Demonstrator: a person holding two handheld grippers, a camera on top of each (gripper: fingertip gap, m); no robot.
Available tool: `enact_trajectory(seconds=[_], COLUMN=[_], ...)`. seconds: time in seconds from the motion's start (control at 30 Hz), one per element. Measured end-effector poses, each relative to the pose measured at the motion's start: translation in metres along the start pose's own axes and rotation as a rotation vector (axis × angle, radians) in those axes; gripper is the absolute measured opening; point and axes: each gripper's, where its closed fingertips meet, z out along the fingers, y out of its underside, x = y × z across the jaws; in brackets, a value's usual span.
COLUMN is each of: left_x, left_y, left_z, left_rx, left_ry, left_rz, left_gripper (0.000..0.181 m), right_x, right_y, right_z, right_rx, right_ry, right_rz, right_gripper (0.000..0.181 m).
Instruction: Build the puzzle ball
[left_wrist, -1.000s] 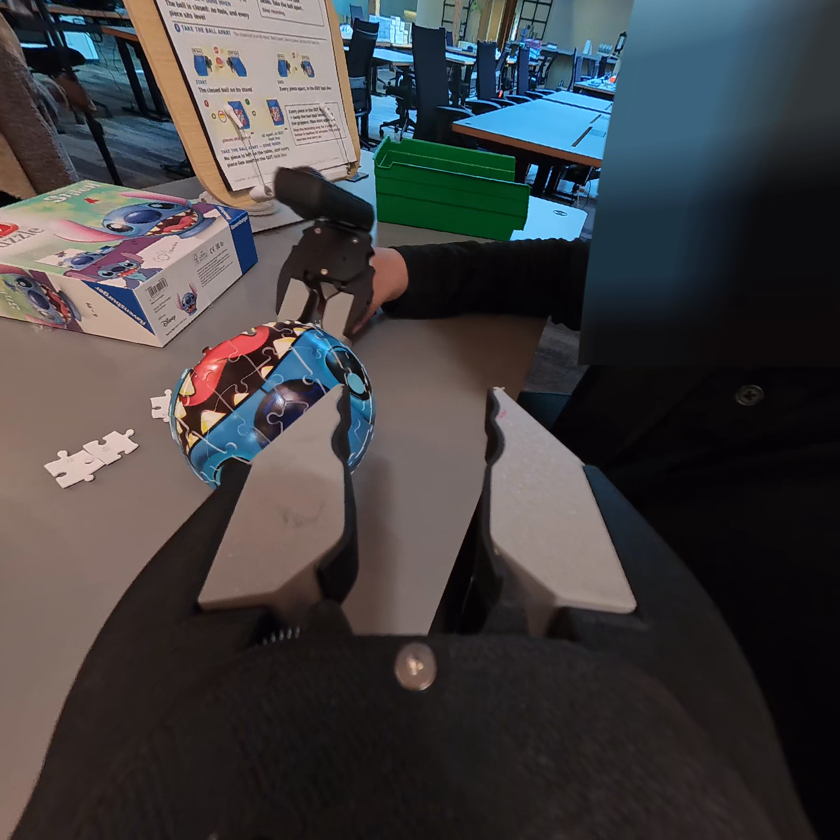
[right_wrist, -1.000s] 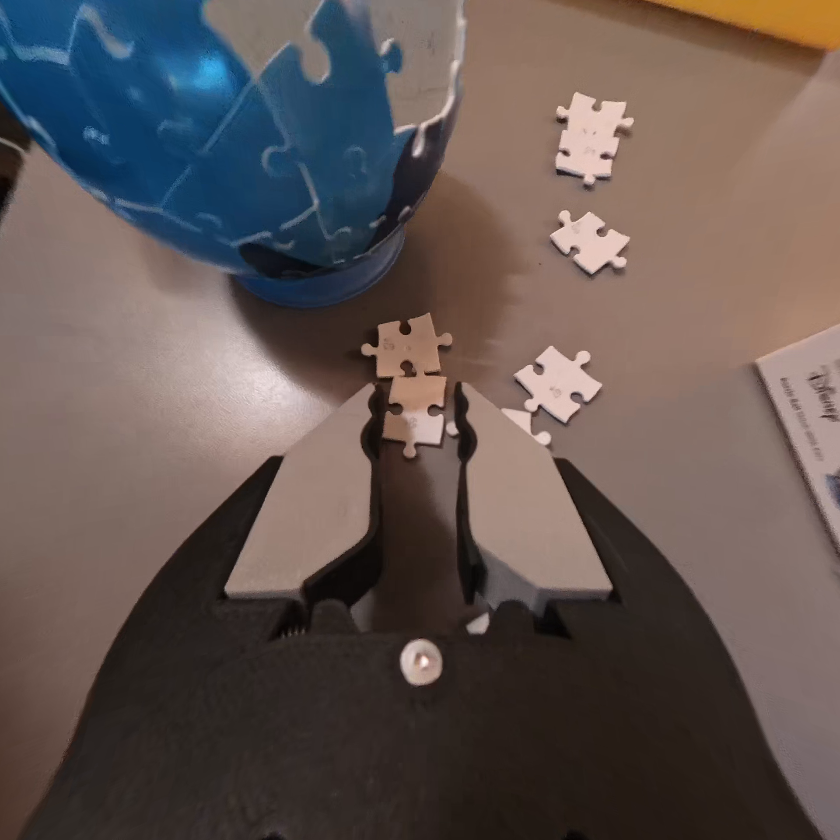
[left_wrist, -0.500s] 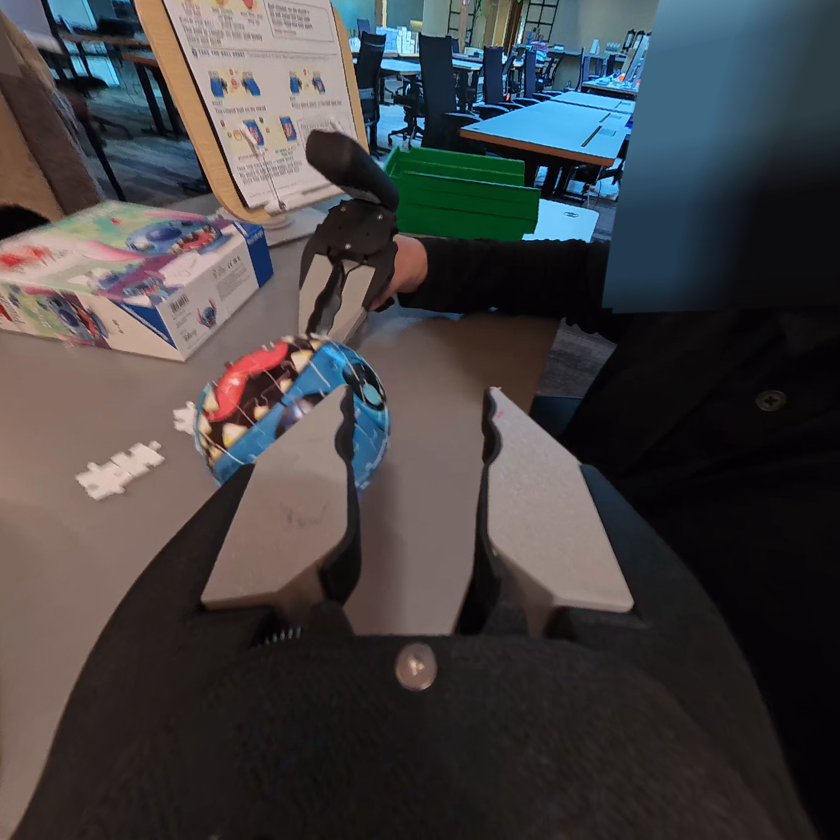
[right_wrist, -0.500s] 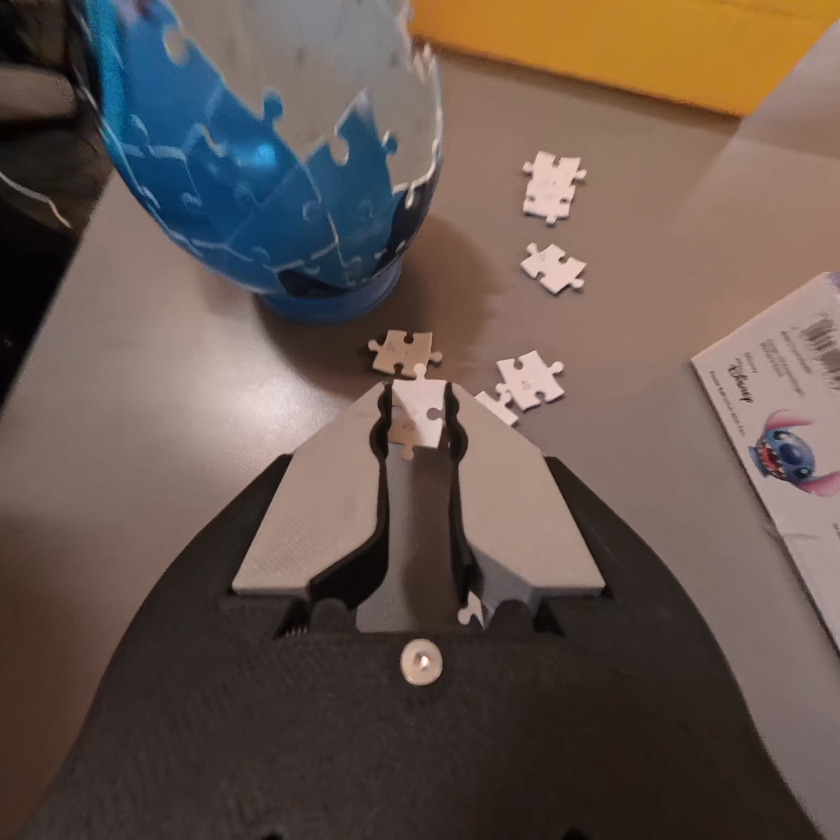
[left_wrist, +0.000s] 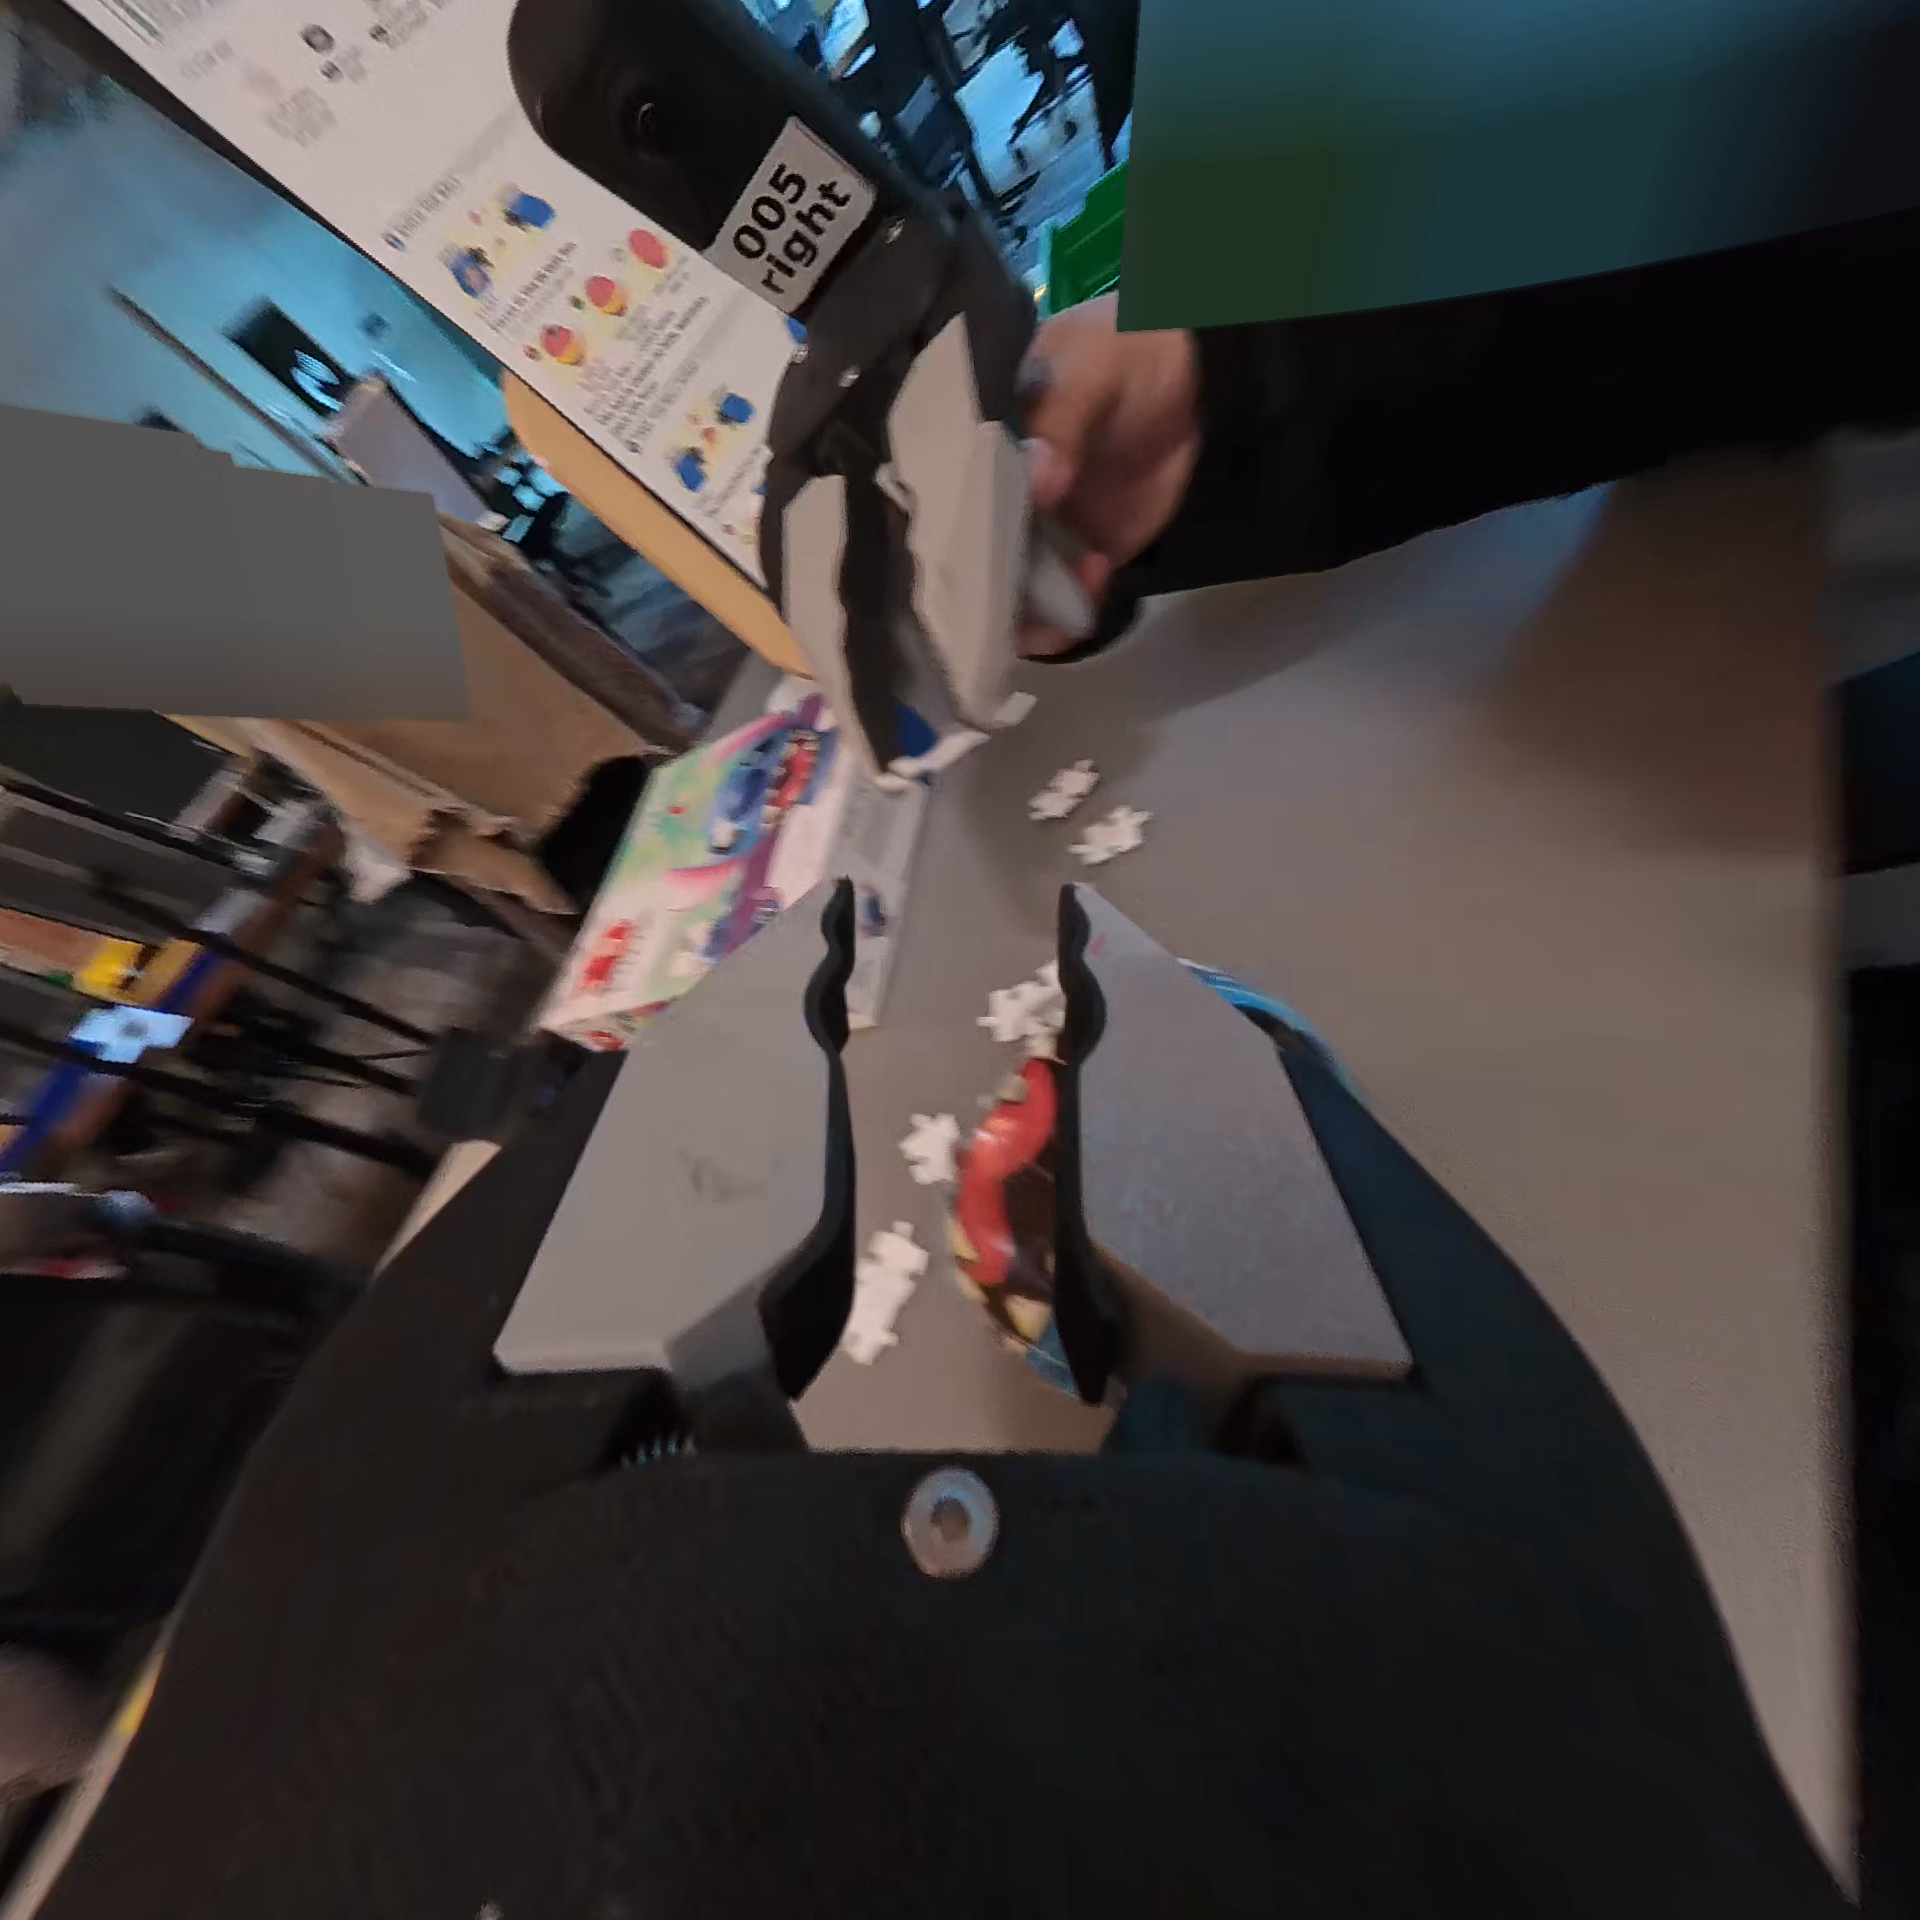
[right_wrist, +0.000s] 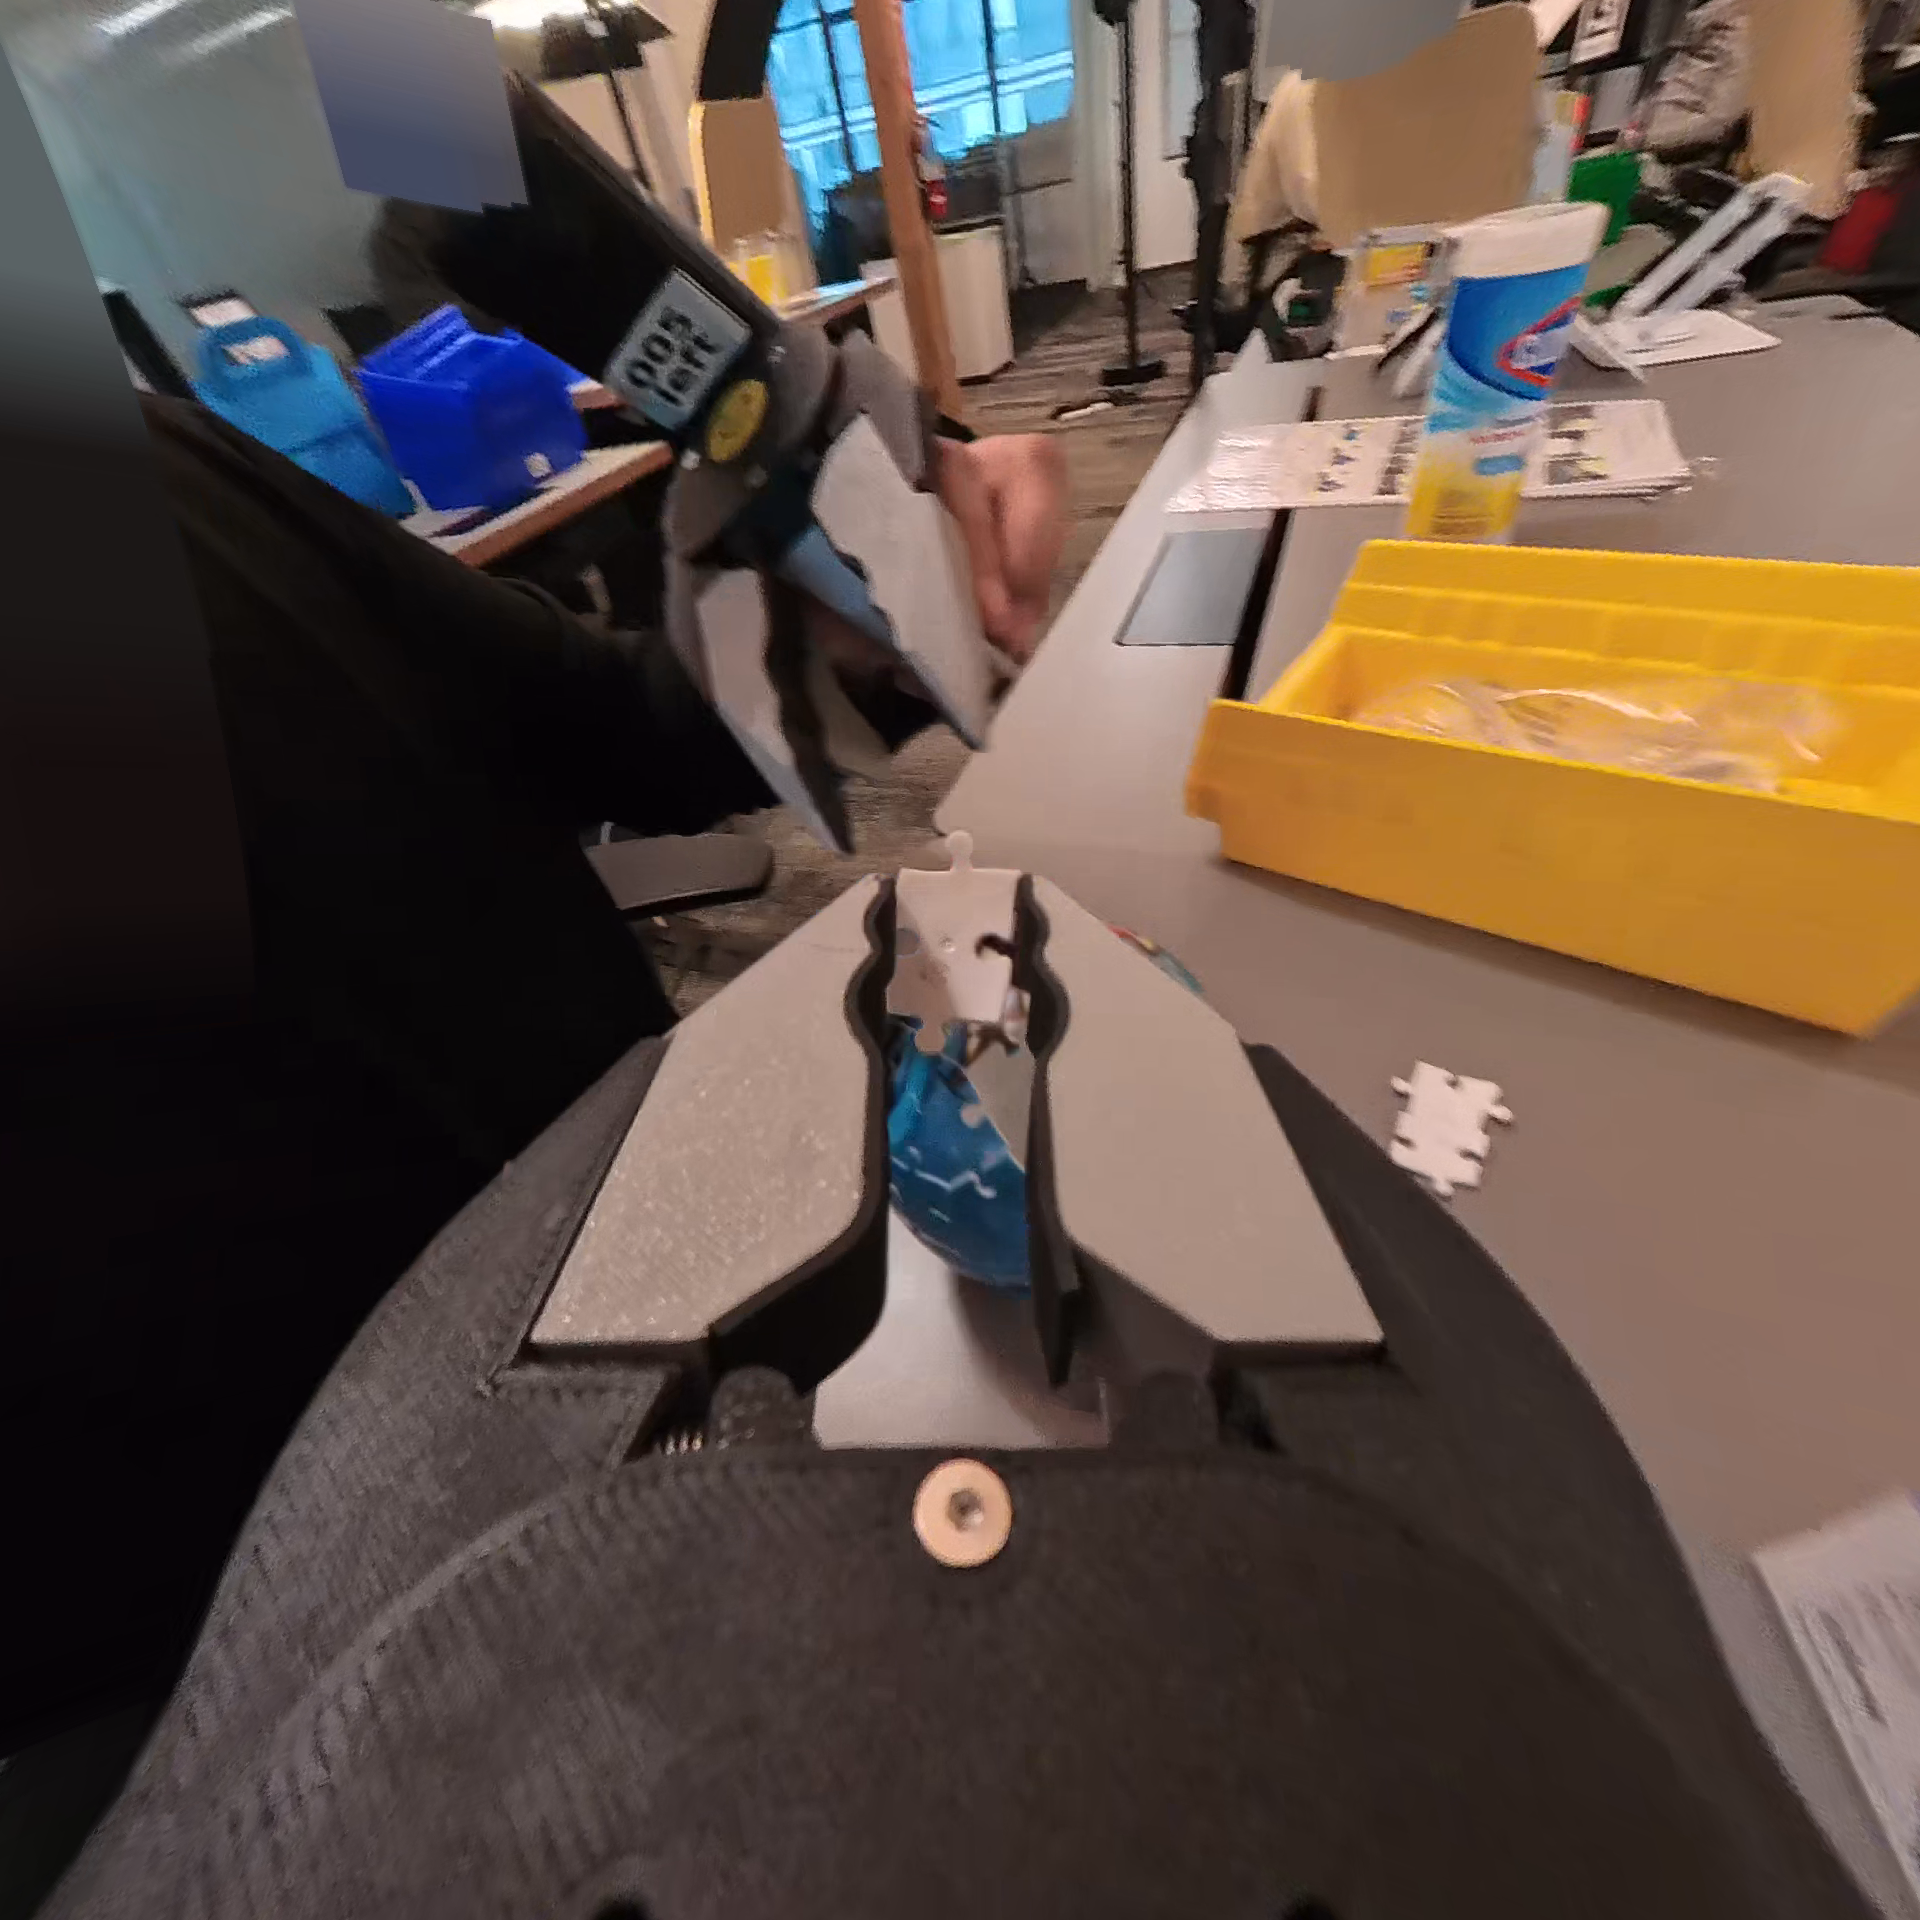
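My right gripper (right_wrist: 951, 894) is shut on a white-backed puzzle piece (right_wrist: 951, 956) and holds it in the air above the table. The left wrist view shows that gripper (left_wrist: 940, 743) up high with the piece (left_wrist: 961, 727) at its tips. The partly built blue puzzle ball (right_wrist: 951, 1174) sits below, seen between the right fingers. In the left wrist view the ball (left_wrist: 1003, 1195) shows its red and dark side beside my right finger. My left gripper (left_wrist: 951, 914) is open and empty above the ball. It also shows in the right wrist view (right_wrist: 904, 779), raised and open.
Several loose white pieces (left_wrist: 1086, 805) lie on the grey table (left_wrist: 1455, 935), one joined pair (right_wrist: 1449, 1132) at the right. The puzzle box (left_wrist: 717, 873) lies beyond the ball. A yellow bin (right_wrist: 1558, 790) and a wipes canister (right_wrist: 1496, 374) stand at the far right. An instruction board (left_wrist: 520, 270) stands behind.
My right gripper has closed on a piece and lifted it off the table. My left gripper has swung up and tilted over the ball, staying open.
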Motion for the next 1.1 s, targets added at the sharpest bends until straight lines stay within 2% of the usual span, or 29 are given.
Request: enact_trajectory(seconds=[0.2, 0.63, 1.1], left_x=[0.006, 0.010, 0.014], left_y=[0.002, 0.004, 0.001], left_z=[0.014, 0.009, 0.006], left_rx=[0.011, 0.038, 0.059], left_ry=[0.003, 0.029, 0.039], left_rz=[0.047, 0.028, 0.053], left_gripper=[0.037, 0.037, 0.038], right_x=[-0.014, -0.015, -0.010], right_y=[0.009, 0.011, 0.010], right_z=[0.017, 0.036, 0.040], right_rx=[-0.059, -0.078, -0.078], right_ry=[-0.036, -0.083, -0.071], right_rz=[-0.044, -0.032, -0.032], right_gripper=[0.020, 0.020, 0.020])
